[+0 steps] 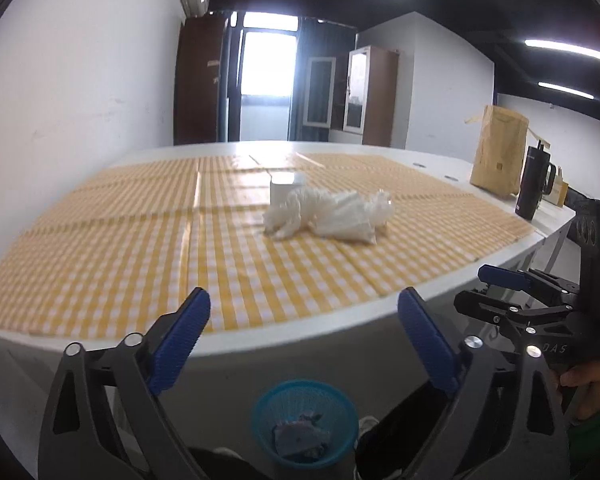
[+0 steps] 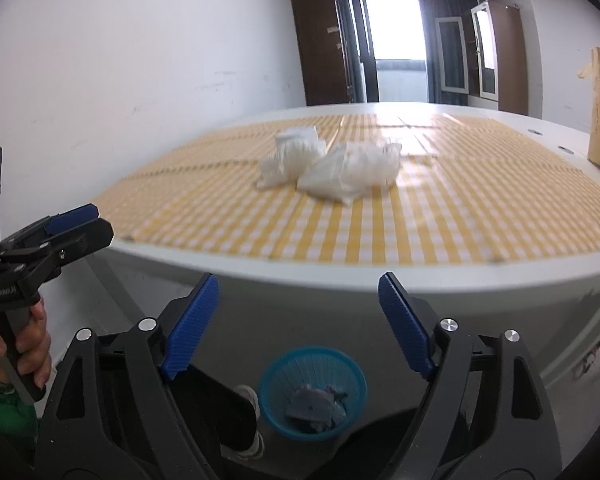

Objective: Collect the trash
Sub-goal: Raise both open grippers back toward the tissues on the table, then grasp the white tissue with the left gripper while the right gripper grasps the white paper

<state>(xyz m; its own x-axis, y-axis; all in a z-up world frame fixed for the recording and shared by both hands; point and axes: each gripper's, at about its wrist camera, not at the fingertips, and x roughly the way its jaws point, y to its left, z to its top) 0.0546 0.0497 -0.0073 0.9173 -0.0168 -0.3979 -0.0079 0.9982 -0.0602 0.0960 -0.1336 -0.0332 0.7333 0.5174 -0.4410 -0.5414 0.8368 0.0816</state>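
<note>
**Two tissue wads ahead, both tools empty**

Our left tool (image 1: 304, 320) hangs spread wide with nothing between its blue pads, short of the near edge of the surface (image 1: 340, 344). To its right, our right tool (image 2: 298, 308) is likewise spread and empty. The trash lies ahead of both and farther in, near the middle of the checked cloth (image 1: 100, 264): we count two crumpled white tissue wads (image 1: 332, 216), touching, their combined long axis running left to right across our line of reach. A small white cup (image 1: 285, 190) stands just behind them. Neither hand looks clearly nearer. Below, between the tools, one blue bin (image 2: 313, 390) on the floor already holds some crumpled trash.
</note>
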